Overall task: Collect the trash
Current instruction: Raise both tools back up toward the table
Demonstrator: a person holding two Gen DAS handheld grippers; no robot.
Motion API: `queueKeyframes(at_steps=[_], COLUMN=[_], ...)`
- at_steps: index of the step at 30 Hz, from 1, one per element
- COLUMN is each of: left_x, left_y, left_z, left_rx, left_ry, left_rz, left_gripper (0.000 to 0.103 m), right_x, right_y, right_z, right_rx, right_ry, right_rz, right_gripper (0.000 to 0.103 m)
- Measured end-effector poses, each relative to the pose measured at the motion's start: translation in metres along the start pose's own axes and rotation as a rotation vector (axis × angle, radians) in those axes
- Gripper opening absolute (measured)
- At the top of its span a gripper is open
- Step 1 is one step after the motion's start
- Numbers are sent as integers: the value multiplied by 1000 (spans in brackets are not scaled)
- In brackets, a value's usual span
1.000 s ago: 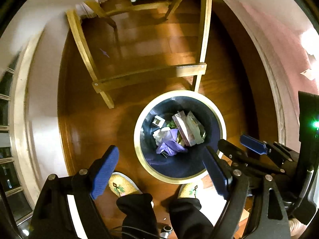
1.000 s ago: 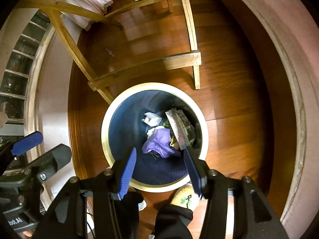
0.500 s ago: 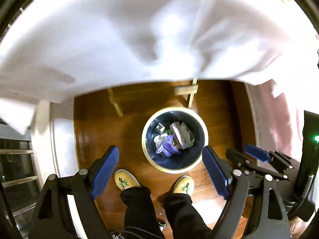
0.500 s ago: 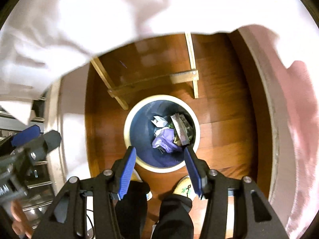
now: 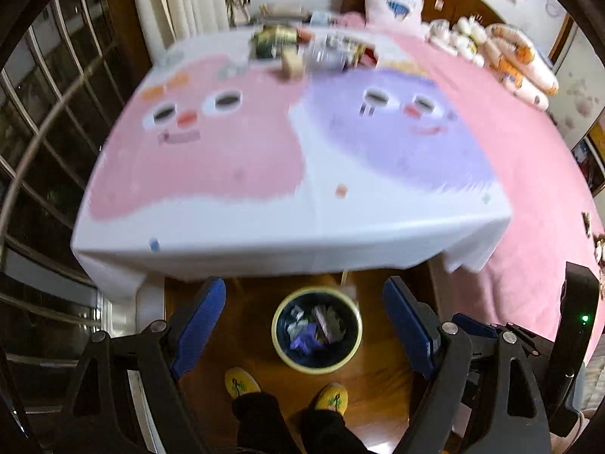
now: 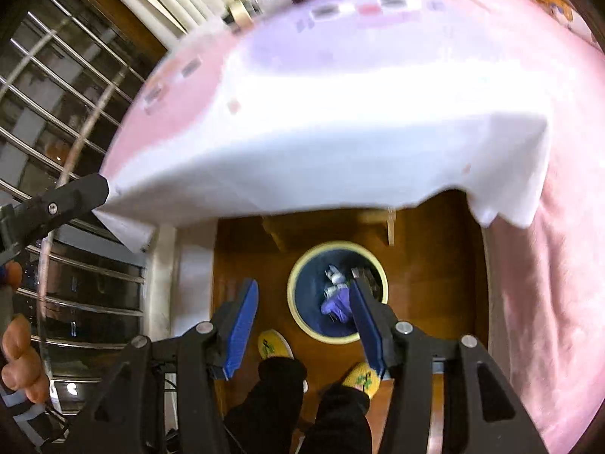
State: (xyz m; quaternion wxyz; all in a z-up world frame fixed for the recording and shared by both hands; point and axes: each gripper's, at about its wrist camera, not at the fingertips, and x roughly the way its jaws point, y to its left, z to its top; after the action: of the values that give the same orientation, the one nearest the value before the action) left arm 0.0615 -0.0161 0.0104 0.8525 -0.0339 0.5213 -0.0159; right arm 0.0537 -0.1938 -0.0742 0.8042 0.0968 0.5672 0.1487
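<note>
On the wooden floor stands the trash bin (image 5: 317,331), round and dark with a pale rim, holding crumpled trash (image 5: 307,337) with a purple piece among it. Both grippers point steeply downward above it. The left gripper (image 5: 304,325) has its blue pads spread wide with nothing between them; the right gripper (image 6: 302,325) stands about half spread, also empty. A table draped in a white cloth (image 5: 287,174) with pink and lilac cartoon faces overhangs the floor just beyond the bin, blurred items at its far edge. Yellow slippers (image 5: 242,381) stand just nearer than the bin, which lies far below the pads.
</note>
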Motion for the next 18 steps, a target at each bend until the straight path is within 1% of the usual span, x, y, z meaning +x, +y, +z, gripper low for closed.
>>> queueKeyframes(at_steps=[5, 8, 13, 18], left_x=[-42, -55, -64, -55], left_y=[-12, -12, -16, -13], left_z=[26, 39, 69, 97], left_rx=[-2, -15, -31, -28], left_ry=[-71, -99, -142, -161], left_rz=[-20, -45, -73, -72], left_gripper=[84, 84, 84, 85], right_x=[-43, -59, -77, -85], right_y=[11, 17, 23, 29], right_z=[26, 42, 74, 106], right_rx=[-41, -75, -114, -130], right_ry=[-88, -131, -201, -255], right_rz=[29, 33, 30, 21], right_gripper=[51, 51, 51, 51])
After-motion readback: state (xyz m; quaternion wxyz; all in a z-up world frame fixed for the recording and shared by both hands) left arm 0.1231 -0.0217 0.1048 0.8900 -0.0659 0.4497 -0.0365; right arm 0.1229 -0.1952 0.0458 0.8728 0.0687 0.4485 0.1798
